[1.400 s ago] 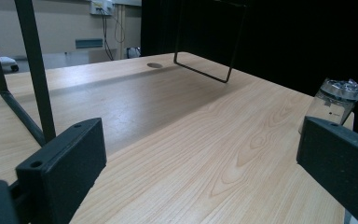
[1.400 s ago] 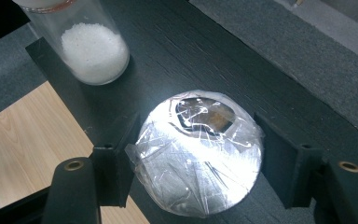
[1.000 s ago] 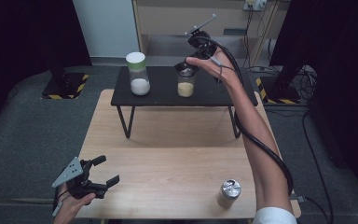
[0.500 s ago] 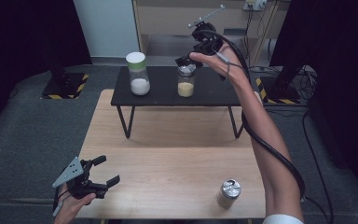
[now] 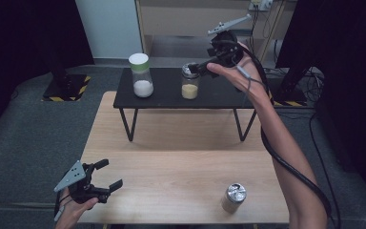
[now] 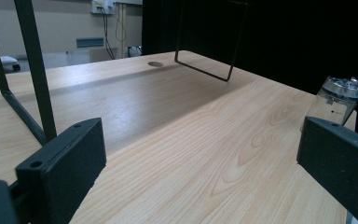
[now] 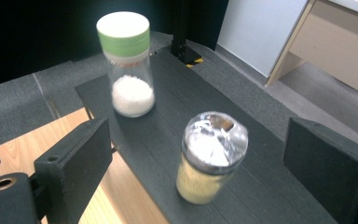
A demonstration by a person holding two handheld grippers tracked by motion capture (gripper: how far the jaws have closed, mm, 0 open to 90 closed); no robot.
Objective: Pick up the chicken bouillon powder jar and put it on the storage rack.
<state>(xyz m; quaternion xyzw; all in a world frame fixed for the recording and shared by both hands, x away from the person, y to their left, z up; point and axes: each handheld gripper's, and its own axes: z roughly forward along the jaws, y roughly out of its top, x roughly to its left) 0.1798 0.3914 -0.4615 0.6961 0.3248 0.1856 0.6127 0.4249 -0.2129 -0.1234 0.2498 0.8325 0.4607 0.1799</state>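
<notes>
Since the earlier frames: right claw has drawn back and up from the jar, now hanging just beside its cap; jaws have been opening slightly, nothing between them. Left claw unchanged.

High view: foil-capped jar of yellow grains stands on the black raised shelf, well apart from the green-lidded jar of white grains. Left claw rests low at the near corner of the tabletop, jaws apart, empty. Third jar stands near the front right edge.

Left gripper view: jaws wide, bare wood between; third jar beyond the far jaw.

Right gripper view: jaws spread wide, foil-capped jar framed between them, untouched.

Handling, judged: glass, rigid, smooth, breakable, light with little fill. Grip the body below the crinkled foil; the foil would likely crush or tear.
</notes>
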